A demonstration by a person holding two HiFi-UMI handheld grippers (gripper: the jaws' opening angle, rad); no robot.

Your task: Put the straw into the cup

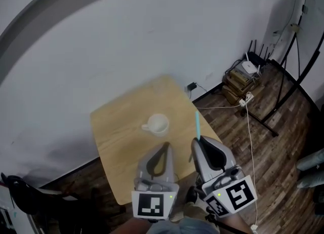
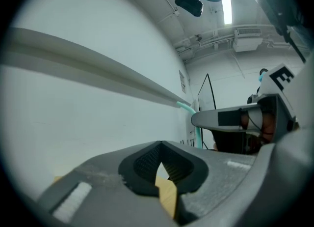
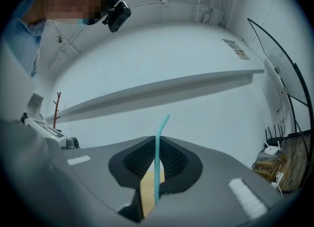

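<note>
Right hand-held gripper (image 1: 198, 140) clamps the straw (image 1: 197, 121) near the cup (image 1: 157, 124); left hand-held gripper (image 1: 165, 146) seems closed.

Light wood surface (image 1: 115, 144) on dark plank floor (image 1: 276, 152), beside white wall (image 1: 126, 35). White cup (image 1: 156, 124) upright near surface centre, handle toward left edge.

The tabletop (image 1: 114, 126) is viewed steeply from high above in the head view. The gripper views are taken close behind the left claw (image 2: 162, 169) and right claw (image 3: 154, 172), tilted up at the white wall (image 3: 206, 108); the straw (image 3: 157, 147), and seemingly a tabletop sliver, are shared by all three.
</note>
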